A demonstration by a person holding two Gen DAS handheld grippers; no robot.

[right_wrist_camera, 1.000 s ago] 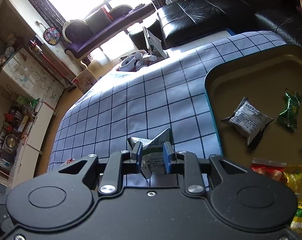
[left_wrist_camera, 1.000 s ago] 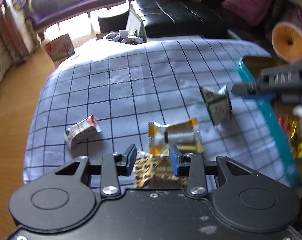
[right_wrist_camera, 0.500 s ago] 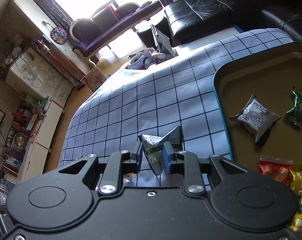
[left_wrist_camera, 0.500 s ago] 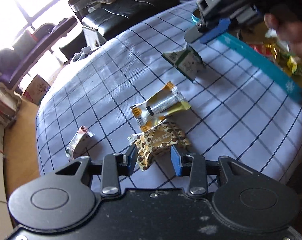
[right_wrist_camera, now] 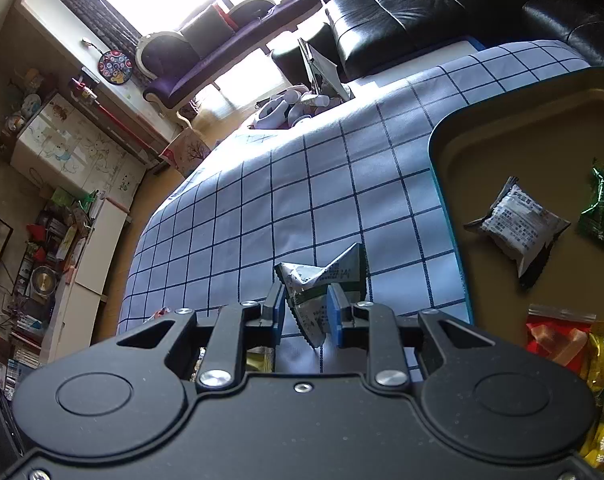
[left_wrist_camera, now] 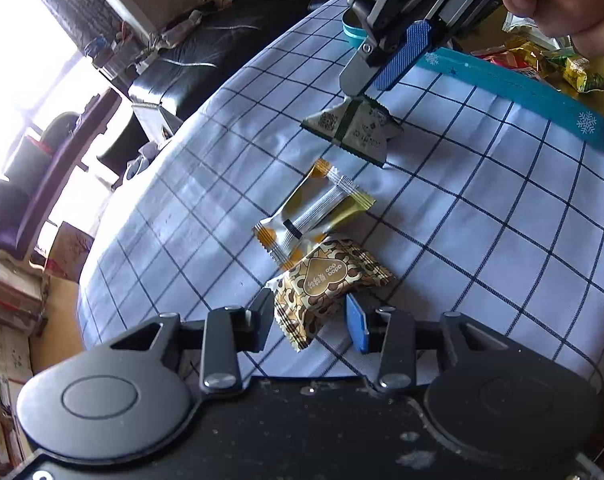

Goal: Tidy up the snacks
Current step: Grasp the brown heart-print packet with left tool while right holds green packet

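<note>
I am working over a table under a white cloth with a dark grid (left_wrist_camera: 482,240), in a living room with a black leather sofa (right_wrist_camera: 414,8) beyond.

Nearest, my left gripper (left_wrist_camera: 308,320) stands open, its fingers either side of the leopard-print snack packet (left_wrist_camera: 326,280) lying flat on the cloth, not yet pinched. I judge it light, crinkly and slippery, so I would close across its puffed middle rather than a sealed end.

Just beyond lies a gold-and-silver wrapped bar (left_wrist_camera: 314,208), touching the packet.

Farther off, my right gripper (right_wrist_camera: 304,312) is clamped on a grey-green foil pouch (right_wrist_camera: 322,284), crumpled at the pinch, beside the teal-rimmed tray (right_wrist_camera: 446,208) that holds other snacks.
</note>
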